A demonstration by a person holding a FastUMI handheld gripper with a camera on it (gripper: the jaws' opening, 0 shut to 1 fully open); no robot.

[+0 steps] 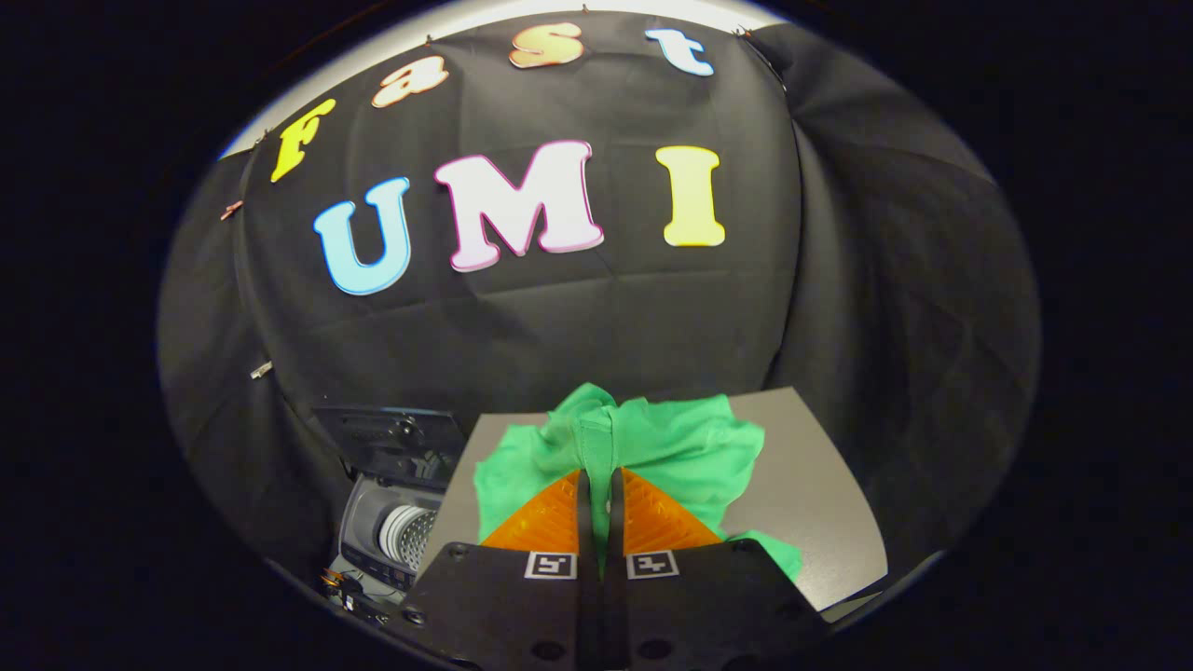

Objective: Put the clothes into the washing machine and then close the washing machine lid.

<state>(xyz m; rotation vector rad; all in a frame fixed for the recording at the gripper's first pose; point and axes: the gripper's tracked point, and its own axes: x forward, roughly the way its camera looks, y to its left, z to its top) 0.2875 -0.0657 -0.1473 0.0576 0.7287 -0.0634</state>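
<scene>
Jaws (596,480) nearly closed, pinching a raised fold of green cloth (671,447) at lower centre of the frame, over the grey worktop (820,503). Washing machine (391,531) at lower left, lid (391,433) up.

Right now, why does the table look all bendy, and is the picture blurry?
In the gripper view the fisheye lens curves the grey table and the booth's wall; the green cloth, pinched between the gripper fingers, looks sharp and evenly lit; the washing machine beside the table sits dimmer, its lid up.
</scene>
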